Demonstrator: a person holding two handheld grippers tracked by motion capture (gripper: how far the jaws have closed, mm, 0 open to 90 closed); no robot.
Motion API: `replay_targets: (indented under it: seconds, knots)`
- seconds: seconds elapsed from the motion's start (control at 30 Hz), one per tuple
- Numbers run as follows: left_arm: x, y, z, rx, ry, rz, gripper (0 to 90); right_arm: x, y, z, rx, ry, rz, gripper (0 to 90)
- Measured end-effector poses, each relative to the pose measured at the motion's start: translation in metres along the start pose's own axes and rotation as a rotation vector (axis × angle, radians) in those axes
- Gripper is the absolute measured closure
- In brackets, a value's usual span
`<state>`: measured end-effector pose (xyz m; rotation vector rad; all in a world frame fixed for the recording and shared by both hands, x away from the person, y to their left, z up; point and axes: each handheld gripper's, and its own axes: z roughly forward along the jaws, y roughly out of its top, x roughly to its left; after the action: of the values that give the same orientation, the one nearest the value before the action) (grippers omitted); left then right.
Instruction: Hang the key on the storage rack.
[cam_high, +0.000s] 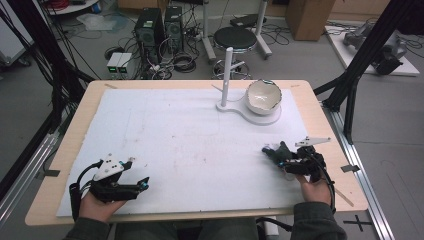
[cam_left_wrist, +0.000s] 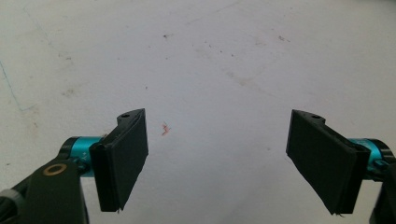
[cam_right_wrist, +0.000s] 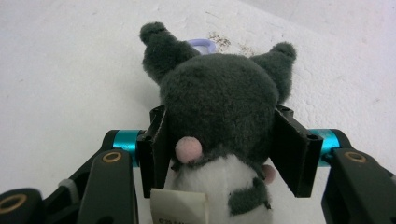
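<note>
A small plush toy (cam_right_wrist: 219, 107) with a dark grey head, two pointed ears, a white belly, a pink dot and a paper tag lies on the white mat. My right gripper (cam_right_wrist: 219, 154) is shut on it, both pads pressing its sides. A pale purple ring (cam_right_wrist: 201, 45) peeks out behind its head. From above, the plush toy (cam_high: 278, 151) lies at the right of the mat with the right gripper (cam_high: 282, 157) around it. My left gripper (cam_high: 142, 184) rests at the front left, open. Between the left gripper's (cam_left_wrist: 217, 158) wide-apart pads there is only bare mat.
A white mat (cam_high: 175, 145) covers the wooden table (cam_high: 75, 125). At the back right stands a white bowl (cam_high: 263, 96) on a white base with an upright white post (cam_high: 227, 75). Beyond the table are a stool, computer towers and cables on the floor.
</note>
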<state>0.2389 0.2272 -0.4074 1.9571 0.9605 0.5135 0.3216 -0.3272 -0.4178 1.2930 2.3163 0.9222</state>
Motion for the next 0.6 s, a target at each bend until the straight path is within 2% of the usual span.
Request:
replay_targets:
  seconds: [0.6]
  knots:
    - [0.0007,-0.0001,-0.0006,-0.002,0.004,-0.001,21.2,0.0037,0.0034,-0.0082,-0.043,-0.005,-0.009,44.6]
